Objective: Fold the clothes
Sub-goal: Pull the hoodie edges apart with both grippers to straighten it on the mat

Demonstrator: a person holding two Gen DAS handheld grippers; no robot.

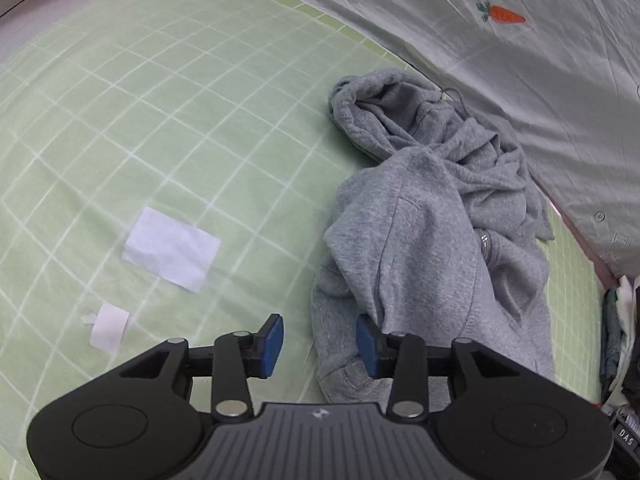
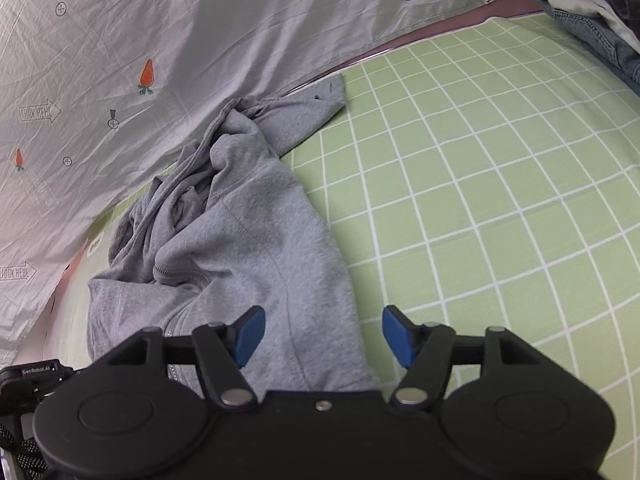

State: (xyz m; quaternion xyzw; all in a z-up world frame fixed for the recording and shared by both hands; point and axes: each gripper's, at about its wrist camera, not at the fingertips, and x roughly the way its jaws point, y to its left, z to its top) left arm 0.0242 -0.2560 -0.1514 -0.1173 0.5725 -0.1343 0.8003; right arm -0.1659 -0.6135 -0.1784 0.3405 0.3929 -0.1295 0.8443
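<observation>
A grey zip-up sweatshirt [image 1: 432,216] lies crumpled on the green checked bed sheet [image 1: 180,120], up against a pale quilt. My left gripper [image 1: 320,346] hovers over its near hem. The blue pads stand apart, the left one over bare sheet and the right one over the cloth, and neither presses on it. In the right wrist view the same sweatshirt [image 2: 248,232] spreads from the quilt down under my right gripper [image 2: 323,336]. That gripper is wide open above the garment's near edge, with cloth beneath the gap and nothing gripped.
A white paper sheet [image 1: 172,254] and a small curled paper strip [image 1: 109,326] lie on the sheet to the left. The pale quilt [image 2: 200,40] with carrot prints borders the far side. A pile of denim and white clothes [image 2: 592,12] sits at the bed's right end.
</observation>
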